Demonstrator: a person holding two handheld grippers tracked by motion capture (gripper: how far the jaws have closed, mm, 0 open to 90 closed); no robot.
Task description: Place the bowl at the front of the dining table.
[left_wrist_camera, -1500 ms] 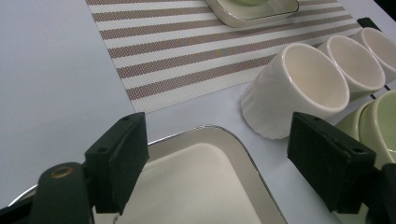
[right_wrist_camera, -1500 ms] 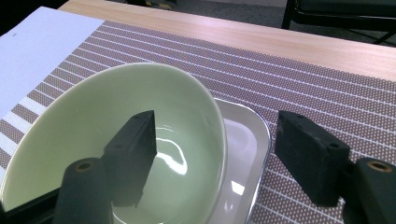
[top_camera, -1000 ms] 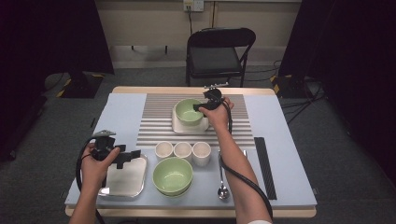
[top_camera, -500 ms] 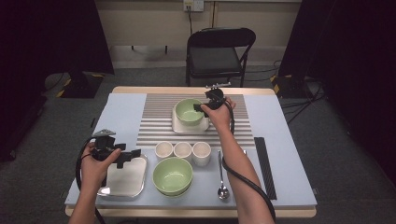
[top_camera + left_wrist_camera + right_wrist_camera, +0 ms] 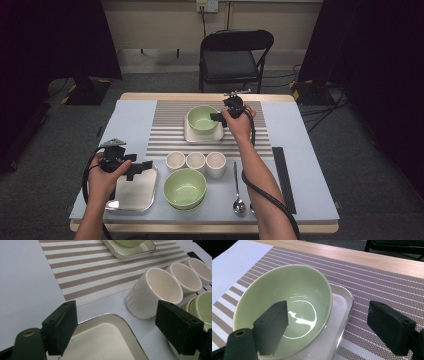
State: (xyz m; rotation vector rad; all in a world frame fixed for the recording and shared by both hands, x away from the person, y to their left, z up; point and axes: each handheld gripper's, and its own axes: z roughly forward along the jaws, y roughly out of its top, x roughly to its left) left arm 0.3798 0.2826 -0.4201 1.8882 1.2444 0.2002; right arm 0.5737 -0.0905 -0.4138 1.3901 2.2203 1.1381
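1. Right gripper (image 5: 218, 116): jaws wide apart, gripping nothing; one jaw hangs inside the far green bowl (image 5: 284, 312), the other outside, straddling the near rim.
2. Far green bowl sits on a white tray (image 5: 192, 135) on the striped mat (image 5: 165, 131), far centre of the table.
3. Left gripper (image 5: 142, 169): jaws fully spread, empty, poised above the near tray (image 5: 107, 340), beside three cream cups (image 5: 195, 161).
4. Step, as judged: bowl either about to be grasped or just let go; cannot tell which.
5. Next, if grasping: close squarely on the rim, lift level so the tray does not drag.
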